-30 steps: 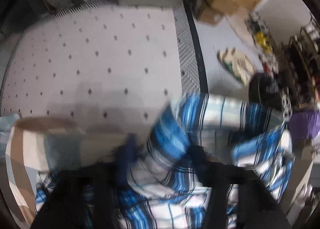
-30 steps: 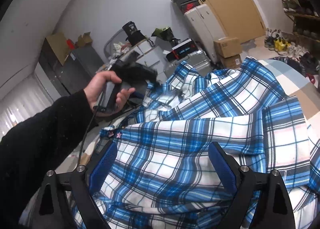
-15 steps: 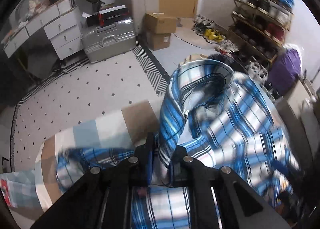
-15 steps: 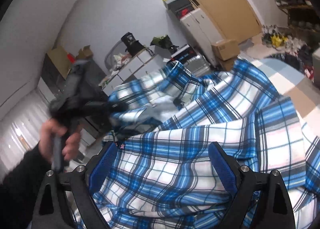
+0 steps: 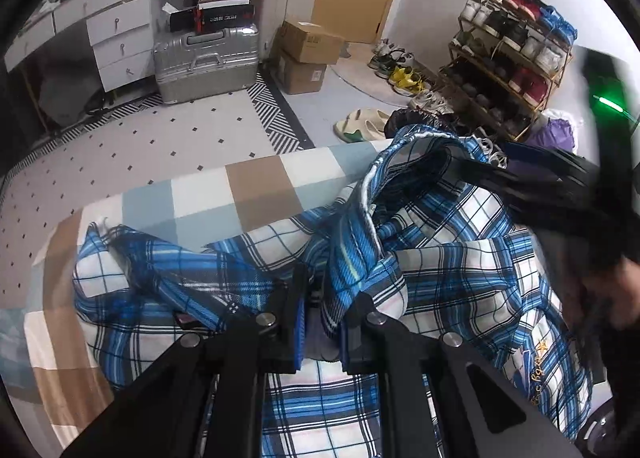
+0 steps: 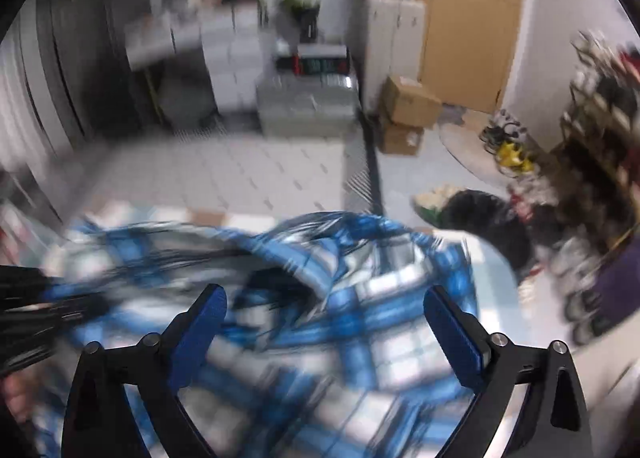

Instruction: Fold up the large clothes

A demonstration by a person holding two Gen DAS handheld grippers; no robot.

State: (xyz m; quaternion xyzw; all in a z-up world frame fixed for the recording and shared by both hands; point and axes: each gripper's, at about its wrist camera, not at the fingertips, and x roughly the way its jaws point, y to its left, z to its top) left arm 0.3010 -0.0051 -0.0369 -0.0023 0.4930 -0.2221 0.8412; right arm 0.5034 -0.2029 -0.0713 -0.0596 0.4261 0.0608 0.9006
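Left wrist view: against half a second ago the frame is almost unchanged, and the left claw (image 5: pixel 322 312) stays clamped on a bunched fold of the blue plaid shirt (image 5: pixel 436 282), its two pads drawn narrow on the cloth. One shirt is present; it lies crumpled on the checked bed cover (image 5: pixel 256 193), its length running roughly left to right across the view, one raised fold standing up toward the far bed edge. The right claw (image 5: pixel 532 185) has entered at the right edge, blurred, over the shirt. Behind stand two cardboard boxes (image 5: pixel 306 41), stacked, and one silver suitcase (image 5: pixel 208 57). Right wrist view: the picture is now smeared, where a second ago it was sharp, and the room floor has replaced the wall. The right claw (image 6: pixel 326 316) stands wide, jaws closing, pads clear of the shirt (image 6: pixel 360 318) lying below them. The shirt's direction cannot be told here.
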